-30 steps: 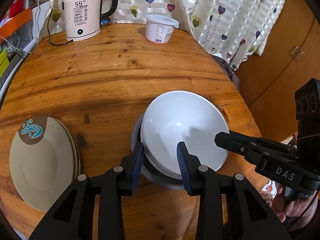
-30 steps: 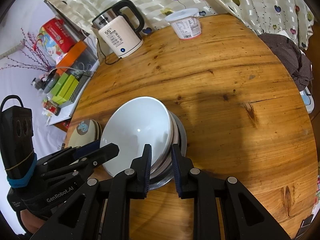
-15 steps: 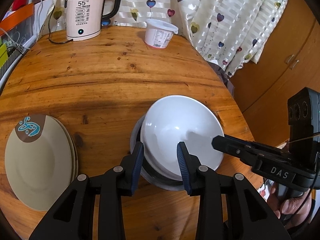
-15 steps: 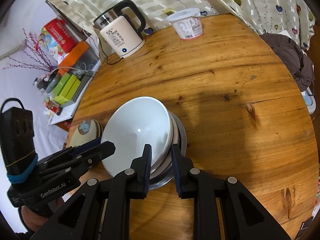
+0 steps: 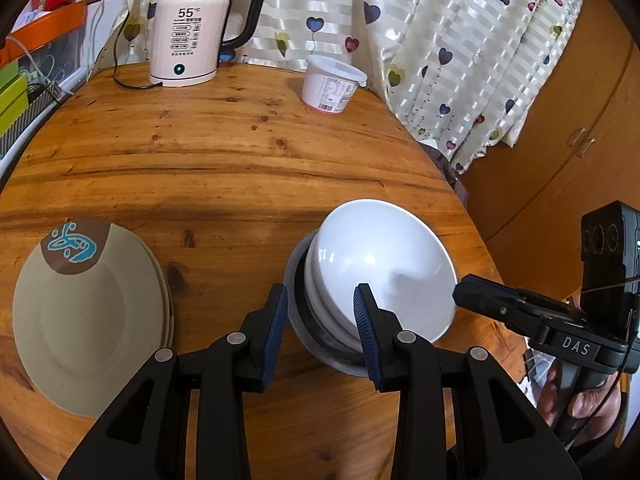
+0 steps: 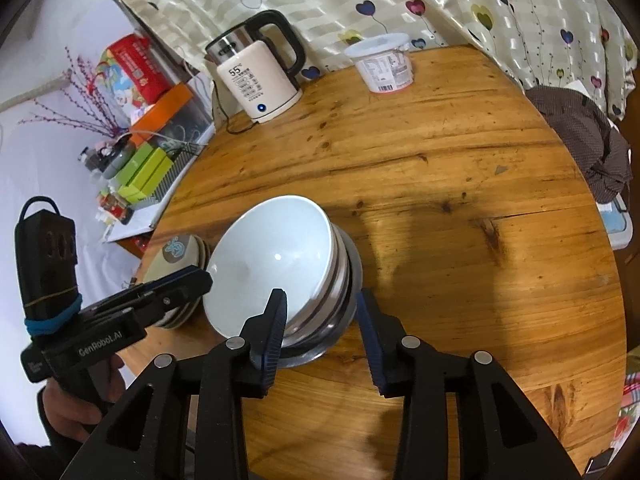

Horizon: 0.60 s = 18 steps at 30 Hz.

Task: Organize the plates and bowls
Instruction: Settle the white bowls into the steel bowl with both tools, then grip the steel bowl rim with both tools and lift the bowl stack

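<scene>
Both grippers are chunky black plastic with blue ribbed pads on the jaws and silver screws at the pivots. The left gripper (image 6: 176, 292) says "GenRobot.AI" in white and has a blue band around its black camera box. The right gripper (image 5: 480, 292) reads "DAS", with bare fingers (image 5: 592, 402) on its handle.

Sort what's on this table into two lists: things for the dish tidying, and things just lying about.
For the job:
white bowl on top of the stack
steel dish under it
beige plates

Lying about:
kettle
white tub
</scene>
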Available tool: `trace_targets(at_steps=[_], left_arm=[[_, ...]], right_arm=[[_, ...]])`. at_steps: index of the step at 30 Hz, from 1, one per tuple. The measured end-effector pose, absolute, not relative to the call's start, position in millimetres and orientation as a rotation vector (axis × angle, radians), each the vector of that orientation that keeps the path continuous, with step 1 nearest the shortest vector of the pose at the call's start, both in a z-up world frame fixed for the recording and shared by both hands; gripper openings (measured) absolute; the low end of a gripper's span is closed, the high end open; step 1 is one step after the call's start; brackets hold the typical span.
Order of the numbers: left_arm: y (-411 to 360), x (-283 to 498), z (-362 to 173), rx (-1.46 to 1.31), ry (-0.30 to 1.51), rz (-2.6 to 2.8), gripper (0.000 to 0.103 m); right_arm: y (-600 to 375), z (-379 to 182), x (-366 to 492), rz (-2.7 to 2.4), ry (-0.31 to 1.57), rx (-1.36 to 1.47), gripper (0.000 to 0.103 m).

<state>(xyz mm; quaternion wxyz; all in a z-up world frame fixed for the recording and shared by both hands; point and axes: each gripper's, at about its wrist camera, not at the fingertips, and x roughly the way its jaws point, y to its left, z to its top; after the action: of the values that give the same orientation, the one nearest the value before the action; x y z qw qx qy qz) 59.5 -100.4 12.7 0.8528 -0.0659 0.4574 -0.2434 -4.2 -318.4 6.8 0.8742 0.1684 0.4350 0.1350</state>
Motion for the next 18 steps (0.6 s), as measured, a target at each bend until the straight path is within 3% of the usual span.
trace_targets(at_steps=[18], left_arm=[[-82, 54, 3, -0.163, 0.963, -0.472, 0.036]], right_arm=[[-332, -8, -7, 0.254, 0.951, 0.386, 0.039]])
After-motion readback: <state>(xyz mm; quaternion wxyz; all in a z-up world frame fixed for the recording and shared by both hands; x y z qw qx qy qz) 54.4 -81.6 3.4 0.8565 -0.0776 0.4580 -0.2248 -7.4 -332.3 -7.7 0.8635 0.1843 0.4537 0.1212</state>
